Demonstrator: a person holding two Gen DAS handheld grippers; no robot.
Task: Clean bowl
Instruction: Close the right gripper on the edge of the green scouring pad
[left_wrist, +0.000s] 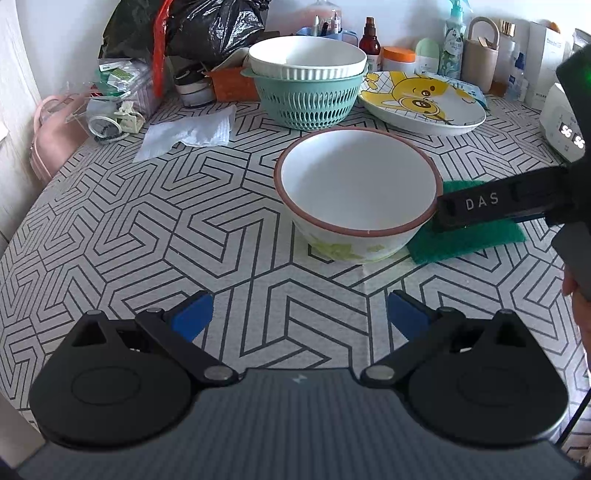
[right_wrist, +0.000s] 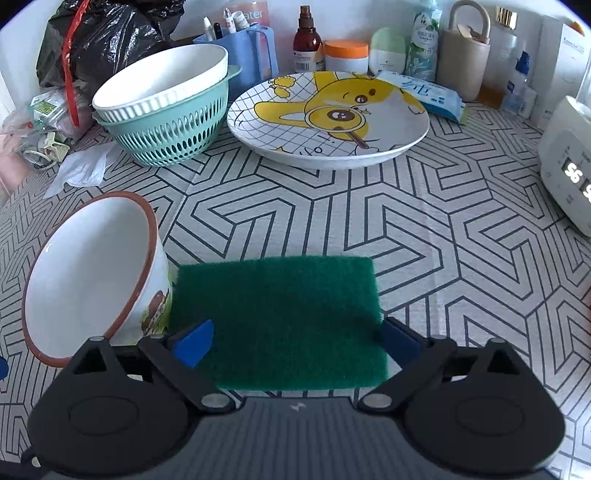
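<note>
We held both grippers, left (left_wrist: 300, 314) and right (right_wrist: 297, 341), wide and empty; green rectangular scouring pad (right_wrist: 280, 317) ungrasped, brown-rimmed white ceramic bowl (left_wrist: 356, 184) unscrubbed.

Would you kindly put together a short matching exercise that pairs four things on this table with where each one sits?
Things:
1. Brown-rimmed bowl
2. Green scouring pad
3. White ribbed bowl
4. Cartoon plate

Places:
A. Nested in the teal basket
B. Flat on the tablecloth, between the open right claw's fingers
C. In front of the row of bottles at the back
D. Directly ahead of the open left claw, beside the pad

Pairs: 1-D, 2-B, 3-A, 4-C
</note>
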